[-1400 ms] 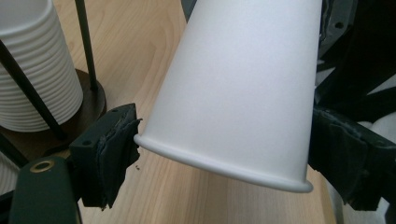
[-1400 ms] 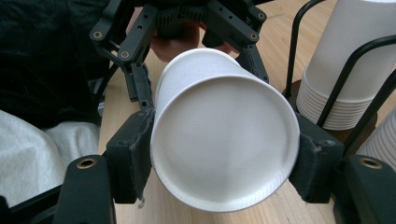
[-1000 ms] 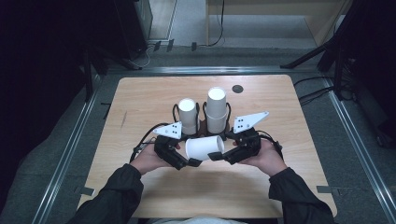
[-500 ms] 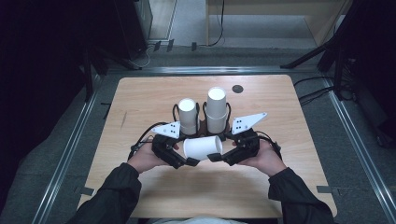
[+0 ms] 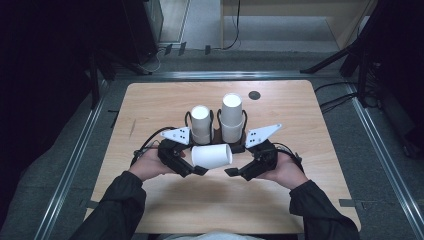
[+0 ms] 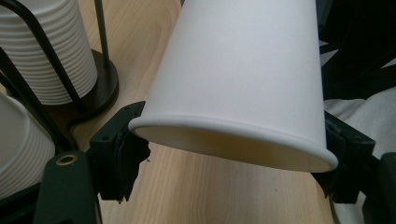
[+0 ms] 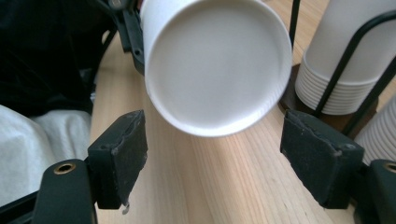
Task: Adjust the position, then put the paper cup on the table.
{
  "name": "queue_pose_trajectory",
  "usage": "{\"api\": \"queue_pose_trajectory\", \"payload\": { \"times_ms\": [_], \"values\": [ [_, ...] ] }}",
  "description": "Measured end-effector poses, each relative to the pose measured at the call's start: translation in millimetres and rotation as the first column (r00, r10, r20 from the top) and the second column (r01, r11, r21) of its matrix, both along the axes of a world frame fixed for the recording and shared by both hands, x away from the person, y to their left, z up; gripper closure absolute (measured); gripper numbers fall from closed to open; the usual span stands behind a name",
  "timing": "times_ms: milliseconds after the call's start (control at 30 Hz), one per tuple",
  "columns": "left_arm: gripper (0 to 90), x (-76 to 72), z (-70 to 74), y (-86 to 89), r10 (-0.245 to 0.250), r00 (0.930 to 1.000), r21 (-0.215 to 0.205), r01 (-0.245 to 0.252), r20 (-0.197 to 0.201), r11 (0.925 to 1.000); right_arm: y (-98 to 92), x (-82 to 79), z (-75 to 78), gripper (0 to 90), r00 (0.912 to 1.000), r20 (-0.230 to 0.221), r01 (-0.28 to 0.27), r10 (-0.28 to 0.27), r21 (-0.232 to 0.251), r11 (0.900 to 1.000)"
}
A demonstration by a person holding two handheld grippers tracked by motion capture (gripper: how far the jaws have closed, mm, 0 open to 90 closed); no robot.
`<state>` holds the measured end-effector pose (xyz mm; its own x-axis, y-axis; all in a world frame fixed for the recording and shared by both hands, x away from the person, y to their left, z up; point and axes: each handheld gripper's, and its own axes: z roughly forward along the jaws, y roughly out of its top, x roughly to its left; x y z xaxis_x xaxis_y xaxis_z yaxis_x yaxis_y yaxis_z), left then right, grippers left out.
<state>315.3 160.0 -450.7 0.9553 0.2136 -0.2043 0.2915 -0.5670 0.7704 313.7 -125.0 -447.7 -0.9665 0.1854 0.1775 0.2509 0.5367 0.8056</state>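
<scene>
A white paper cup (image 5: 212, 156) lies on its side in the air just above the wooden table (image 5: 165, 100). My left gripper (image 5: 192, 169) is shut on its open-rim end. In the left gripper view both pads (image 6: 122, 150) press the cup (image 6: 243, 74) just behind the rim. My right gripper (image 5: 235, 171) faces the cup's closed base (image 7: 217, 65). Its jaws have just been opening. The base sits between the spread pads (image 7: 120, 154), and neither pad touches it.
Two stacks of white cups (image 5: 202, 122) (image 5: 232, 116) stand in black wire holders just behind the held cup, close to both grippers. A small black disc (image 5: 254, 95) lies farther back. A person's dark sleeves come in from the near edge.
The right gripper's jaws have spread wider and come off the cup's base. The left gripper keeps hold of the cup, which has barely moved.
</scene>
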Motion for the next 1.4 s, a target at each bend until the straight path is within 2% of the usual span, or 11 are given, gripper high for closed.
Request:
{"api": "queue_pose_trajectory", "payload": {
  "times_ms": [100, 167, 433, 500, 733, 933, 1067, 1400],
  "values": [
    [21.5, 1.6, -0.6, 0.1, -0.002, 0.9999, 0.026, 0.003, -0.01, 0.9997, -0.1, 0.5, -3.5, 23.1, 1.0, 0.004, 0.005, -0.005, -0.026, 1.0],
    [21.5, 2.1, -1.3, -0.5, -0.005, 1.0, 0.054, 0.005, -0.002, 0.9985, 0.5, 0.3, -5.1, 23.1, 1.0, 0.003, 0.004, -0.004, -0.04, 0.999],
    [21.5, 5.2, -0.8, -1.1, -0.026, 0.9996, 0.119, 0.025, 0.008, 0.9926, 2.2, -1.4, -10.0, 23.1, 1.0, -0.001, -0.002, 0.002, -0.068, 0.998],
    [21.5, 6.0, -0.6, -1.6, -0.03, 0.9995, 0.128, 0.03, 0.0, 0.9913, 1.7, -1.9, -10.9, 23.0, 1.0, -0.004, 0.001, -0.001, -0.074, 0.997],
    [21.5, 6.6, -1.2, -7.0, -0.057, 0.9984, 0.176, 0.055, 0.002, 0.9829, -0.1, -1.8, -14.0, 23.0, 1.0, -0.005, 0.005, -0.005, -0.086, 0.996],
    [21.4, 8.2, -2.6, -11.0, -0.075, 0.9971, 0.221, 0.074, -0.003, 0.9725, 1.3, -2.8, -15.8, 23.0, 1.0, -0.005, -0.001, 0.001, -0.095, 0.996],
    [21.4, 7.6, -3.5, -13.5, -0.079, 0.9968, 0.23, 0.08, -0.015, 0.97, 3.8, -4.2, -17.1, 23.0, 1.0, 0.001, -0.006, 0.006, -0.107, 0.994],
    [21.4, 5.6, -11.1, -23.5, -0.108, 0.9936, 0.274, 0.113, -0.034, 0.955, 13.4, -5.6, -21.3, 23.0, 0.9991, 0.012, -0.039, 0.041, -0.118, 0.992]
  ]
}}
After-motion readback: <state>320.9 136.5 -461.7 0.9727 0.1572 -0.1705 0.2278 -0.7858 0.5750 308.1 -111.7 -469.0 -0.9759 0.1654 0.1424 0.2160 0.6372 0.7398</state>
